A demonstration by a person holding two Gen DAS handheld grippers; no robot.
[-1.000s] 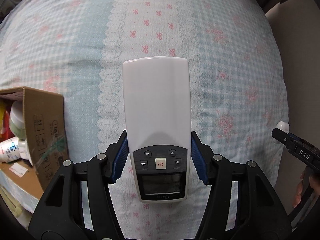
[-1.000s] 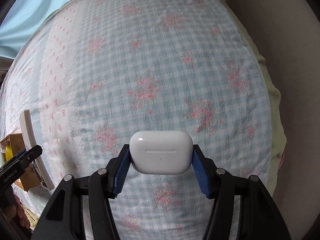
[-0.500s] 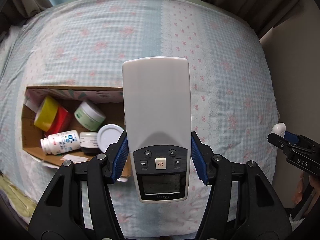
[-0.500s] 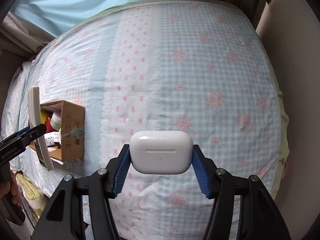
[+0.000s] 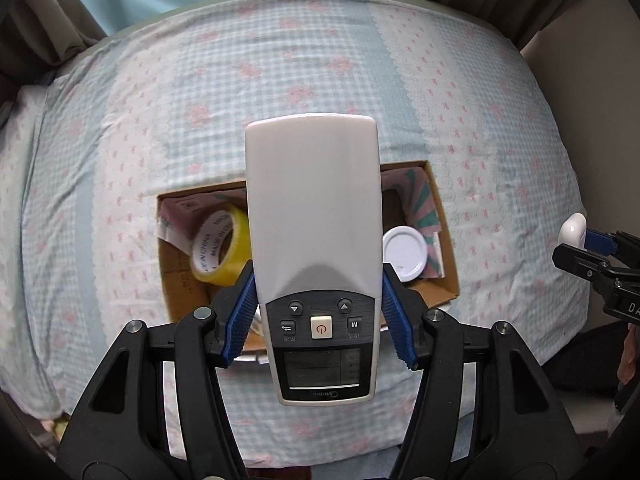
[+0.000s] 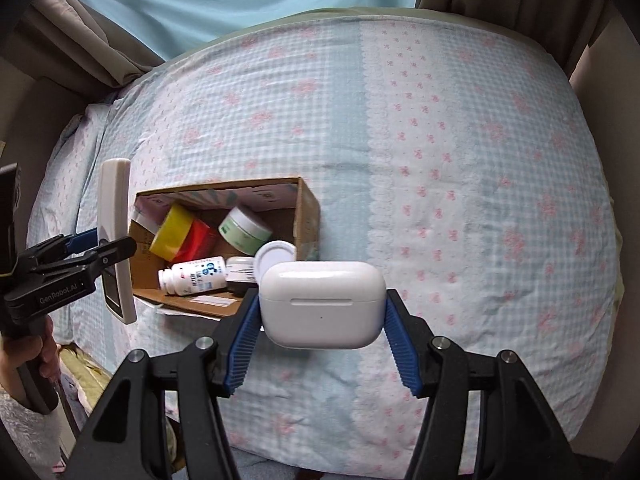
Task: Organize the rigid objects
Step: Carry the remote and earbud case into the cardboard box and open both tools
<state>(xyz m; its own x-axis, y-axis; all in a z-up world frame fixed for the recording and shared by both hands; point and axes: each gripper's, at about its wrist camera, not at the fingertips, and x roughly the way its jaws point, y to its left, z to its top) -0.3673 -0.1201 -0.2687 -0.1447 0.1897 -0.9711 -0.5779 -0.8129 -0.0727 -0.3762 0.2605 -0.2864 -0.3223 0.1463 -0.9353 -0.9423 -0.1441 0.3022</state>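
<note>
Left tool (image 5: 318, 316): blue ribbed pads clamp the long white air-conditioner remote control (image 5: 314, 216) at its button end; the remote hangs over the open brown cardboard box (image 6: 308, 200), display end nearest the camera.
Box: sits on the bed's blue-and-white checked sheet with pink flowers (image 6: 440, 160), near its left edge.
Box contents, left to right: yellow roll of adhesive tape (image 6: 173, 232); red roll (image 6: 196, 242) touching it; white pill bottle (image 6: 192, 276) lying on its side; pale green round jar (image 6: 245, 229); small dark-banded jar (image 6: 239, 273); flat white round lid (image 6: 274, 256).
Right tool (image 6: 322, 320): pads grip the glossy white rounded earbud case (image 6: 322, 304) by its two ends, lid seam facing the camera, just right of the box's near corner, above the sheet.
Person: a hand (image 6: 24, 354) at the far left holds the left tool's handle.
</note>
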